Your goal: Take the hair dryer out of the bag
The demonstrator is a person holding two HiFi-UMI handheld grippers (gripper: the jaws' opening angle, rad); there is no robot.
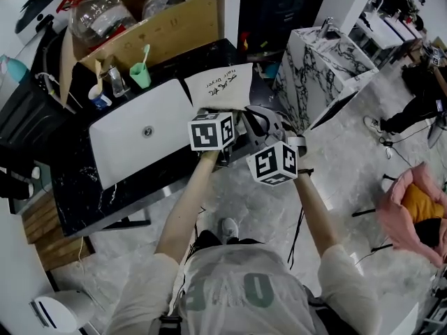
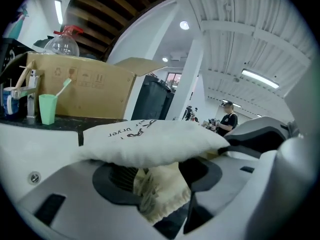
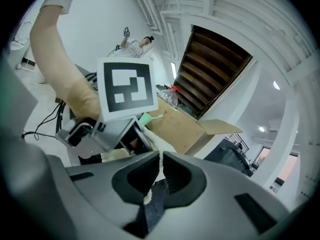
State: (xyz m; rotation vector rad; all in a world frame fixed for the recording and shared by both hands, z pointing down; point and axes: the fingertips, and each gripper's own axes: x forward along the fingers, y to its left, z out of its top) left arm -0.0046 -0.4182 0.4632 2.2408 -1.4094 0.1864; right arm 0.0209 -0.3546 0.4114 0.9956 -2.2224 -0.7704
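1. Hair dryer not visible in any view; the white bag (image 1: 220, 86) printed "hair dryer" looks puffed and full.
2. Bag lies at the right end of the black counter (image 1: 77, 187), just beside the sink's (image 1: 140, 138) right edge.
3. Left gripper (image 2: 160, 179): jaws stand wide, with a bunch of bag cloth filling the gap and touching both pads. It is grasping the bag from under its puffed body.
4. Right gripper (image 3: 160, 171): jaws clenched on a thin edge of bag cloth.
5. Both grippers sit close together at the counter's right near corner, left cube just beside the right one.
6. Green cup (image 1: 140, 75) with a toothbrush stands at the counter's far edge, behind the sink.
7. Cardboard box (image 1: 167, 26) sits behind the cup.
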